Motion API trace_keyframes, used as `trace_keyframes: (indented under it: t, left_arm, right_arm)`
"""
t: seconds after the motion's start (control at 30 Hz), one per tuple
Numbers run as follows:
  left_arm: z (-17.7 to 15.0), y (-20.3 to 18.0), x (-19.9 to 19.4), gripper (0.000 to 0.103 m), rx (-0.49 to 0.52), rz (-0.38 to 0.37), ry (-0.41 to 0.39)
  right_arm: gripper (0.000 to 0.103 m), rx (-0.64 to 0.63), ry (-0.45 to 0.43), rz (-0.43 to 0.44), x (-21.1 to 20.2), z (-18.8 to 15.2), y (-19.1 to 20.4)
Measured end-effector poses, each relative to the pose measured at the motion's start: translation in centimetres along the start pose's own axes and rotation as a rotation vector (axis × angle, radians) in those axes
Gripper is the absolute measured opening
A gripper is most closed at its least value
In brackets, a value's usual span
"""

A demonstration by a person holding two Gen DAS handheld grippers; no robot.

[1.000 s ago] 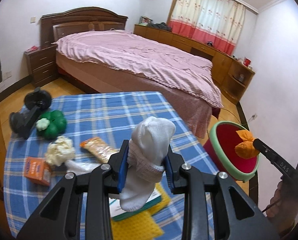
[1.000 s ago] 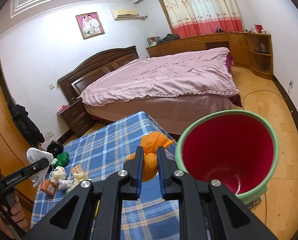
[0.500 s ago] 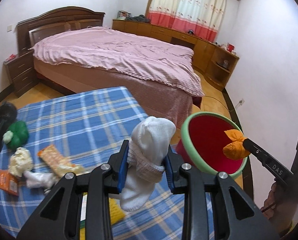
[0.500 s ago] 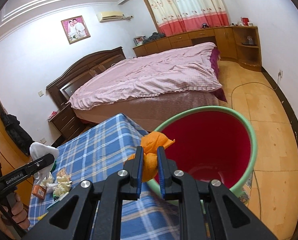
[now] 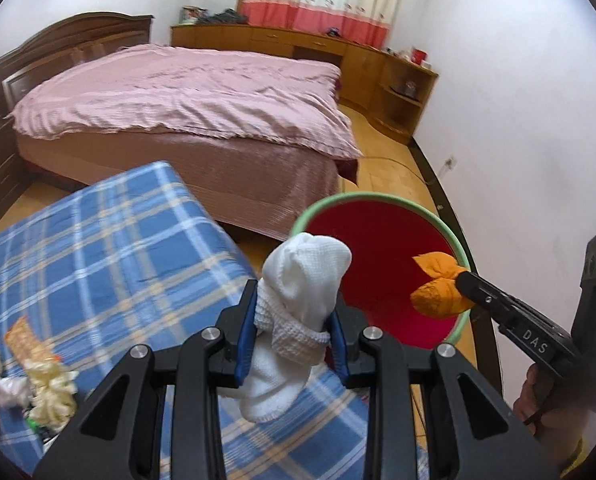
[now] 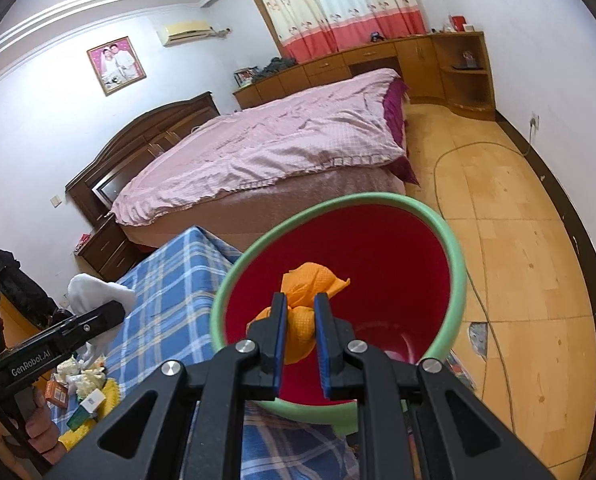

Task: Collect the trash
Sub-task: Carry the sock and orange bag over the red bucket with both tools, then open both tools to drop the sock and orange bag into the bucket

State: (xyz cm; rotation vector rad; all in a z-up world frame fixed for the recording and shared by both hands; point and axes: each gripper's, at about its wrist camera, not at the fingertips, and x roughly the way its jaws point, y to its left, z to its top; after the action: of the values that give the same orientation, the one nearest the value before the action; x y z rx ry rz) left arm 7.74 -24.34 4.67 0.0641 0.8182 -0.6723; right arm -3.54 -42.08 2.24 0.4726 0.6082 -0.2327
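The right gripper pinches a soft, light orange wad over the bin beside the table's far corner, while the left gripper clamps a limp white sock mid-body, likely easy to drop in.

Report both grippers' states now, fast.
Left gripper: closed on the white sock.
Right gripper: closed on the orange wad, held over the red bin.
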Motion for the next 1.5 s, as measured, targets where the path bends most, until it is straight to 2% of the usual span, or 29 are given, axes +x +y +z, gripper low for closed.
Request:
trace_keyframes:
  t: [0.33, 0.63, 0.83, 1.1, 1.2, 1.5]
  left_arm:
    - [-0.1, -3.5, 5.1, 0.032, 0.050, -0.077, 0.063]
    - [-0.8, -4.7, 8.6, 0.032, 0.063, -0.104, 0.110]
    - [-0.8, -4.5, 9.6, 0.046, 0.056, -0.081, 0.124]
    - [-0.9, -4.2, 9.7, 0.047, 0.042, -0.083, 0.121]
    - [-0.9, -4.1, 9.1, 0.047, 0.040, -0.078, 0.114]
    - [-0.4, -2.7, 5.6, 0.047, -0.003, -0.061, 0.055]
  right_arm:
    - [0.015, 0.028, 0.027, -0.058, 1.4, -0.7, -2.8]
    - [0.016, 0.050, 0.066, -0.089, 2.8, -1.8, -4.5]
    - [0.022, 0.066, 0.065, -0.102, 3.0, -2.1, -5.0]
    - [0.029, 0.054, 0.054, -0.094, 2.9, -2.2, -4.8]
    - [0.037, 0.055, 0.048, -0.095, 2.7, -2.2, -4.8]
    - [0.039, 0.049, 0.013, -0.079, 1.3, -1.9, -3.8]
